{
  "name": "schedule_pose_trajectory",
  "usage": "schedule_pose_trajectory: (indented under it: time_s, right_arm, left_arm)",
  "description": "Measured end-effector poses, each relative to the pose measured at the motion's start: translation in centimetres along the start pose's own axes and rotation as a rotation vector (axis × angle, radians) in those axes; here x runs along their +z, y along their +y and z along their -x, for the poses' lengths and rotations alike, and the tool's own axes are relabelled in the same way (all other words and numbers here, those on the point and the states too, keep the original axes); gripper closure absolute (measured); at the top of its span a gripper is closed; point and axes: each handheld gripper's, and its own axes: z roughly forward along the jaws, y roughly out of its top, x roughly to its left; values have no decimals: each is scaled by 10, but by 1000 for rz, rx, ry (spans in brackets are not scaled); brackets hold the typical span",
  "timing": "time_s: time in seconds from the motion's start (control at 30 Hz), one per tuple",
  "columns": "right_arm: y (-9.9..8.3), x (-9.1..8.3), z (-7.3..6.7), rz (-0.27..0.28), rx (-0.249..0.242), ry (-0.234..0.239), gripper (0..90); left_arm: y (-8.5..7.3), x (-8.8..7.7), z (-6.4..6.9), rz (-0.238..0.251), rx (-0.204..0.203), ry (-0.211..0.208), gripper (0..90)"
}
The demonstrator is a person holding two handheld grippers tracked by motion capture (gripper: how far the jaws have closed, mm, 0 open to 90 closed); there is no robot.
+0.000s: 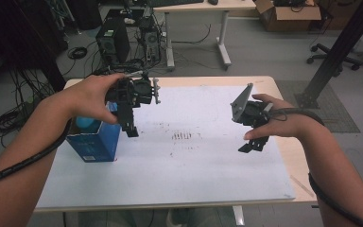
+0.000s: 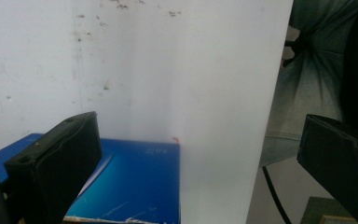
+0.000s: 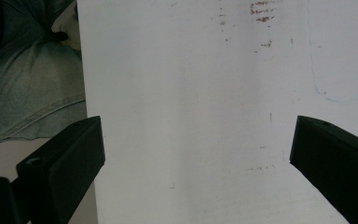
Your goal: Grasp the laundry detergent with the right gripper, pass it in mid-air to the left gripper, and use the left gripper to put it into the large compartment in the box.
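An open-topped blue box stands at the left edge of the white sheet, with a light blue rounded thing in its mouth. My left gripper hangs just right of the box, jaws pointing down. In the left gripper view the left gripper is open and empty, and the blue box lies under its left jaw. My right gripper hovers over the sheet's right side. The right gripper view has the right gripper wide open over bare sheet.
The sheet covers most of a wooden table and bears brown smudges at its middle. Beyond the table stand computer towers, a desk, a cardboard box and a black slanted post.
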Motion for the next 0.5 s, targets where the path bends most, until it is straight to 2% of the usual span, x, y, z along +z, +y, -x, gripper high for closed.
schedule_pose_trajectory:
  time_s: [0.27, 0.5]
  right_arm:
    - [2, 2, 7, -46, -10, 11, 33]
    - [3, 0, 7, -49, -14, 9, 32]
  left_arm:
    - [2, -1, -2, 3, -4, -9, 2]
    - [4, -1, 0, 0, -8, -3, 2]
